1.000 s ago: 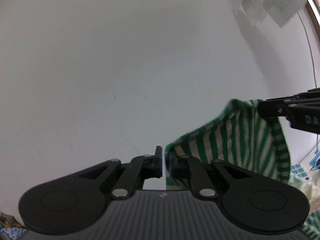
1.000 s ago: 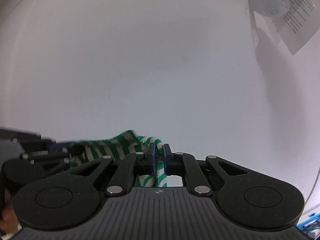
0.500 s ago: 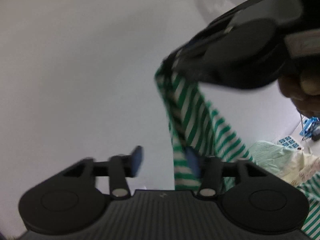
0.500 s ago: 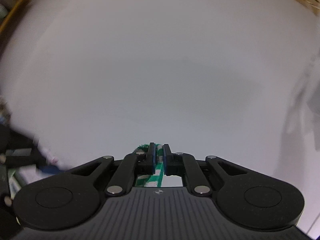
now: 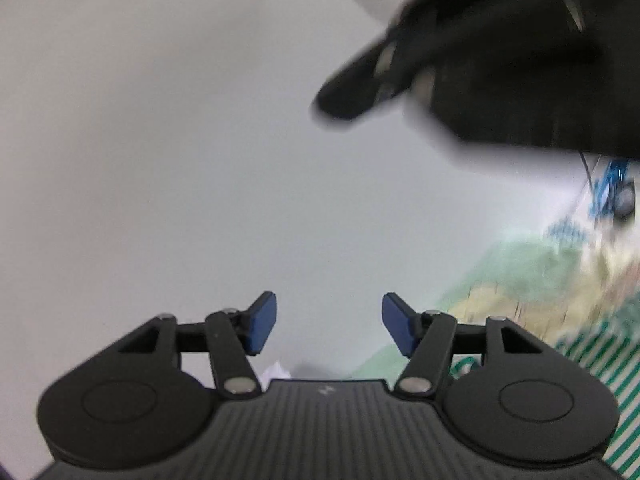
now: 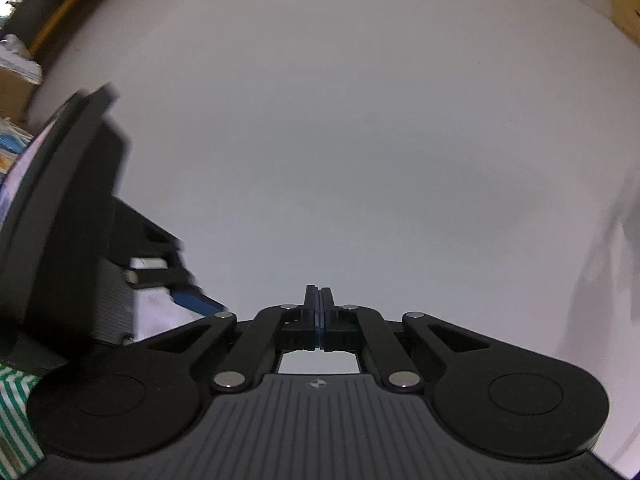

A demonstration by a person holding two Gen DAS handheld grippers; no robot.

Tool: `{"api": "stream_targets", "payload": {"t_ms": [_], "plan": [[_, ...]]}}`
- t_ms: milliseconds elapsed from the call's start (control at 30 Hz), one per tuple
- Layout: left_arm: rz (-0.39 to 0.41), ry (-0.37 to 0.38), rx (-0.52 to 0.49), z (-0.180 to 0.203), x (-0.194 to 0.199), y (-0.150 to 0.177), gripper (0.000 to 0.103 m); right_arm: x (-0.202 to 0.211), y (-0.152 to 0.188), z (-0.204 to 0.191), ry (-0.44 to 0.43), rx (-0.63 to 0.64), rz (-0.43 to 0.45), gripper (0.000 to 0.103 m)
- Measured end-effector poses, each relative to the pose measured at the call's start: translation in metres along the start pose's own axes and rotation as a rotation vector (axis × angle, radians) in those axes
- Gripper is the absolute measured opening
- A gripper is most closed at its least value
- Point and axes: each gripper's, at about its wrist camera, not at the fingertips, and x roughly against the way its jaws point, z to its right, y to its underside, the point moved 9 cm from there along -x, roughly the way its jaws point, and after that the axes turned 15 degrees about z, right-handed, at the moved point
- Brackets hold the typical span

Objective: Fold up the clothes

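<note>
The green-and-white striped garment (image 5: 600, 356) lies on the white table (image 5: 160, 160), low at the right edge of the left wrist view. A corner of the striped garment (image 6: 12, 412) shows at the bottom left of the right wrist view. My left gripper (image 5: 329, 312) stands open over bare table, with nothing between its blue pads (image 5: 262, 320). My right gripper (image 6: 319, 296) is shut, pads pressed together with no cloth in them. In the left wrist view the right gripper (image 5: 344, 100) is a blurred black shape above. In the right wrist view the left gripper's blue pad (image 6: 196, 301) sits at the left.
Pale green and yellow clothes (image 5: 520, 280) are heaped at the right, beyond the striped garment, with a blue object (image 5: 612, 192) behind them. Shelves with boxes (image 6: 24, 40) stand at the far left. A small white scrap (image 5: 276, 372) lies just under the left gripper.
The left gripper opened and dropped its hold on the striped garment, then sank toward the table. The cloth is gone from the right gripper's pads, which have closed fully. Both grippers rolled.
</note>
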Motion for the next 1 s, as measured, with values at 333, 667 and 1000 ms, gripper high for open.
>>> {"api": "stream_targets", "payload": {"t_ms": [333,667,1000], "plan": [[-0.235,0.212,0.081,0.066,0.038,0.12,0.076,0.05,0.175,-0.059,-0.066,-0.299,-0.485,0.022],[-0.274,0.238,0.055,0.123,-0.008,0.137,0.077,-0.016,0.229,-0.075,-0.042,-0.547,-0.664,0.028],[-0.293,0.278,0.259,0.078,-0.012,0.149,0.046,0.038,0.219,-0.033,0.052,-0.636,-0.579,0.003]]}}
